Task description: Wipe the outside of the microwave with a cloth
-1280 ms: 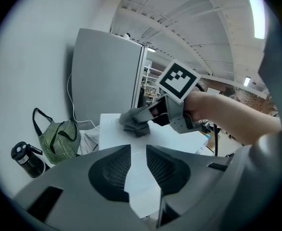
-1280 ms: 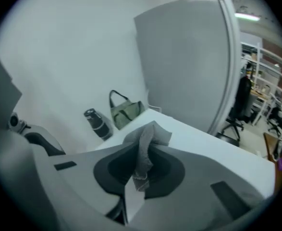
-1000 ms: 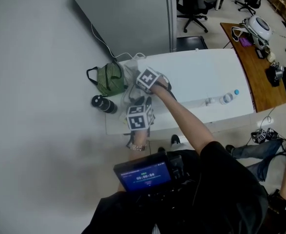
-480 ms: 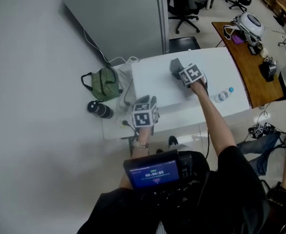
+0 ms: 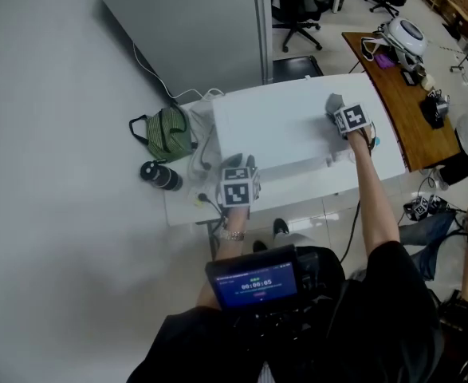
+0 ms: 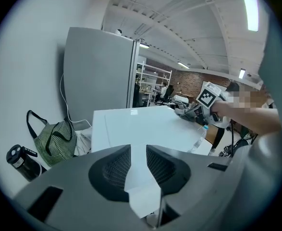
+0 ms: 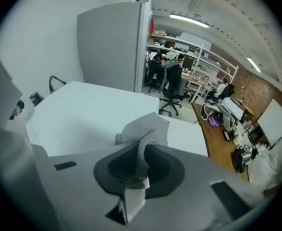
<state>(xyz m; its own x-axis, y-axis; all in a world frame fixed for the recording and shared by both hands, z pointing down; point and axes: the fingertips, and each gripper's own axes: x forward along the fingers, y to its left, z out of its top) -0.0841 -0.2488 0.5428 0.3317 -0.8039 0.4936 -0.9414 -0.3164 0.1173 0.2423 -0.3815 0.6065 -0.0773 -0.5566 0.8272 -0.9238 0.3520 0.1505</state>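
Observation:
The white microwave [image 5: 285, 126] stands on a white table, and I see its flat top from above. My right gripper [image 5: 341, 114] is at the top's right edge, shut on a grey cloth [image 5: 334, 102] that rests on the surface. In the right gripper view the cloth [image 7: 143, 129] bunches up from between the jaws of the right gripper [image 7: 143, 153], with the microwave top [image 7: 83, 109] beyond. My left gripper [image 5: 237, 183] hovers at the microwave's front left corner. The left gripper [image 6: 138, 150] is open with nothing between its jaws; the microwave top [image 6: 136, 124] shows through the gap.
A green striped bag [image 5: 168, 132] and a black bottle [image 5: 159, 175] sit left of the microwave, with white cables beside them. A tall grey cabinet [image 5: 194, 22] stands behind. A wooden desk [image 5: 401, 70] with clutter lies to the right, an office chair [image 5: 293, 14] beyond it.
My right gripper has swept the cloth across the microwave top from its left side to its right edge. The left gripper has stayed near the front left corner.

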